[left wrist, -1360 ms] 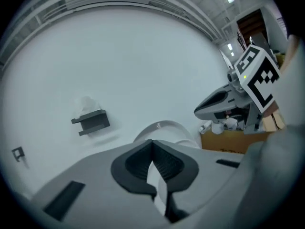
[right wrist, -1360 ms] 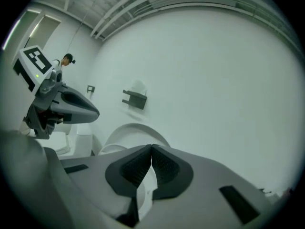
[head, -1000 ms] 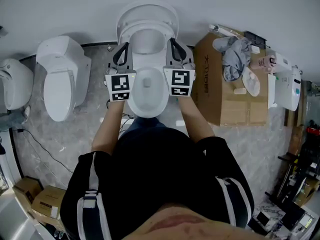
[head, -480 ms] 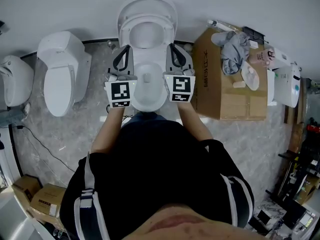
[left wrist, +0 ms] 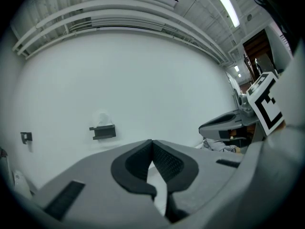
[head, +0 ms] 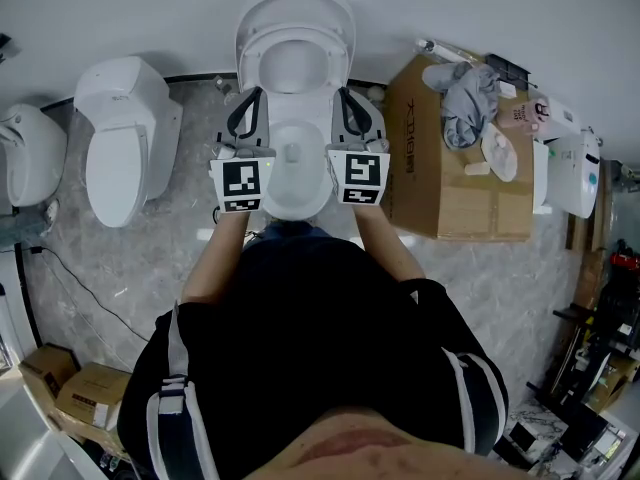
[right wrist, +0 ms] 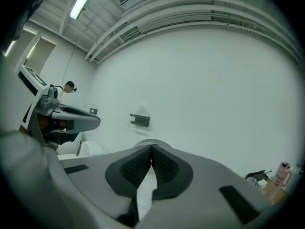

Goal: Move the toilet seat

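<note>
Left tongs [head: 250,96]: pressed together with nothing between them, held level and pointing at the wall, just left of the middle toilet's [head: 290,206] open bowl.
Right tongs [head: 345,93]: likewise closed tight and empty, level, just right of the same bowl, so the pair flank it.
Hands: the person stands in front of the middle toilet, both arms stretched forward over its front rim.
Toilet seat [head: 336,58]: tipped up at the back of the middle toilet, resting against the raised lid [head: 295,10] near the wall; the tips of both tongs sit close to its lower corners, but I cannot tell whether they touch it.
Second toilet [head: 120,138]: left of the middle toilet, lid down.
Third toilet [head: 25,163]: further left again, partly cut off.
Cardboard box [head: 450,183]: right of the middle toilet, with a grey cloth [head: 465,108] bundled on top.
Small cartons [head: 70,393]: on the floor, well to the left of the middle toilet and behind the person.
Wall holder [left wrist: 102,132]: a dark bracket on the white wall behind the middle toilet.
</note>
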